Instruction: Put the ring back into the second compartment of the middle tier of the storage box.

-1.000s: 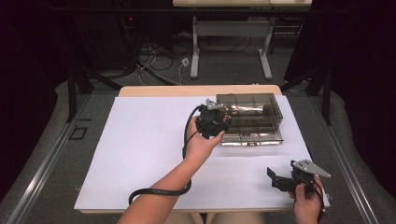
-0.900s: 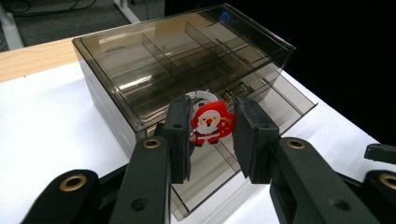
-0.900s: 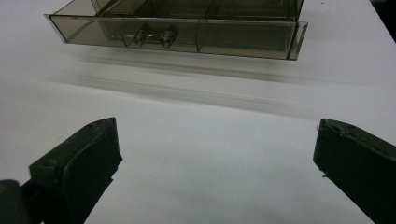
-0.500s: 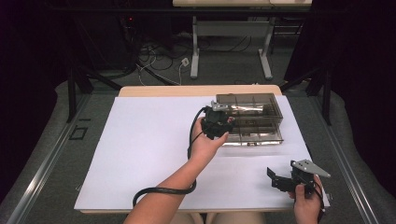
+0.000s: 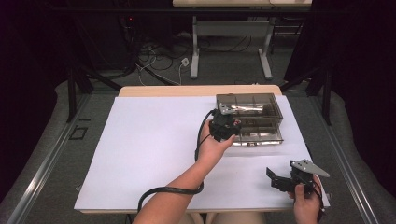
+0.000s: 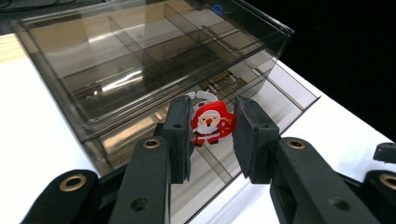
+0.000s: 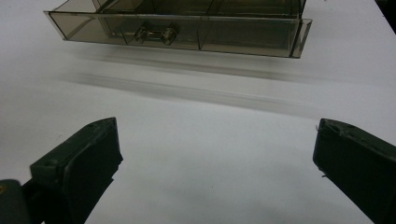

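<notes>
A small Santa figure (image 6: 211, 122) in red and white, with a pale loop at its top, is sitting between the 2 black jaws of the left gripper (image 6: 212, 135), which is clenching it: the left pad is touching the figure's side and the right pad is pressing near its red sack. The figure is hanging above the pulled-out drawer (image 6: 275, 100) of a smoky, see-through plastic box (image 6: 140, 60), over 1 of the drawer's front compartments. The box's top is showing several divided compartments through its lid.

In the high view the left gripper (image 5: 223, 126) is hovering at the front left corner of the box (image 5: 250, 105), with the drawer (image 5: 259, 133) sticking out toward the person. The box is standing on a white sheet (image 5: 140, 154) that is covering the table (image 5: 187, 90).

The right gripper (image 5: 292, 177) is resting near the table's front right edge, well apart from the box, its jaws standing wide and holding nothing. In the right gripper view the drawer (image 7: 187, 28) is lying ahead of it.
</notes>
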A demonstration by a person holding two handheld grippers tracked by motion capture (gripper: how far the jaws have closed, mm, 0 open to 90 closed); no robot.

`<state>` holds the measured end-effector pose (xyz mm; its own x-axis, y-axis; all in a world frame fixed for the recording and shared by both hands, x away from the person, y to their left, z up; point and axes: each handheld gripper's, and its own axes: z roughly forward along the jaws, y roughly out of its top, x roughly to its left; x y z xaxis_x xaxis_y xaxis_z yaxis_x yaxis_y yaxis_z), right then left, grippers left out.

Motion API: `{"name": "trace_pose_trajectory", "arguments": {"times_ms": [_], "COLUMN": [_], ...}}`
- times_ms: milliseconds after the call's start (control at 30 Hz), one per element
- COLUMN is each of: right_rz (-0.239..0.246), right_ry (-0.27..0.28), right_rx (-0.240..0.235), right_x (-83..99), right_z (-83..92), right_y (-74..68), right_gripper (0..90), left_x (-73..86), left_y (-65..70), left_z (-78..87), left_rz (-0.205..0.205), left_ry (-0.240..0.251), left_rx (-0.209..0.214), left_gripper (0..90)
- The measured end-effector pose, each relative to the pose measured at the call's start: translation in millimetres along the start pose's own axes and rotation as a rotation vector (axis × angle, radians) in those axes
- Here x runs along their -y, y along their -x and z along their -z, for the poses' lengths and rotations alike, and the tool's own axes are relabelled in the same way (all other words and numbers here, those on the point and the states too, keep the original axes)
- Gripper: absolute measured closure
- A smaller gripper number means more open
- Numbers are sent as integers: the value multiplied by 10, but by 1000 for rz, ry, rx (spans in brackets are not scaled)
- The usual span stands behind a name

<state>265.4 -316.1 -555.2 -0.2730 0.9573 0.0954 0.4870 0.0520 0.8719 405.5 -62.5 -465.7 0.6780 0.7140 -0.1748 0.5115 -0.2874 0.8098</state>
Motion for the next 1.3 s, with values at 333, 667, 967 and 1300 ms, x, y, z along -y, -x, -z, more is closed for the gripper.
{"name": "trace_pose_trajectory", "arguments": {"times_ms": [333, 667, 967, 1300], "right_rz": [-5, -26, -7, 4], "right_ry": [-3, -7, 6, 12], "right_rx": [-3, -5, -6, -1], "right_x": [1, 4, 4, 7], "right_z": [-3, 5, -1, -10], "right_y": [-4, -11, 20, 19], "right_gripper": [5, 6, 6, 6], "left_x": [51, 86, 120, 151], "left_y": [64, 123, 139, 144], "left_z": [-158, -288, -398, -482], "left_rz": [-33, -54, -47, -36], "left_ry": [-4, -10, -22, -18], "left_rx": [-2, 12, 22, 21], "left_gripper": [678, 678, 678, 678]}}
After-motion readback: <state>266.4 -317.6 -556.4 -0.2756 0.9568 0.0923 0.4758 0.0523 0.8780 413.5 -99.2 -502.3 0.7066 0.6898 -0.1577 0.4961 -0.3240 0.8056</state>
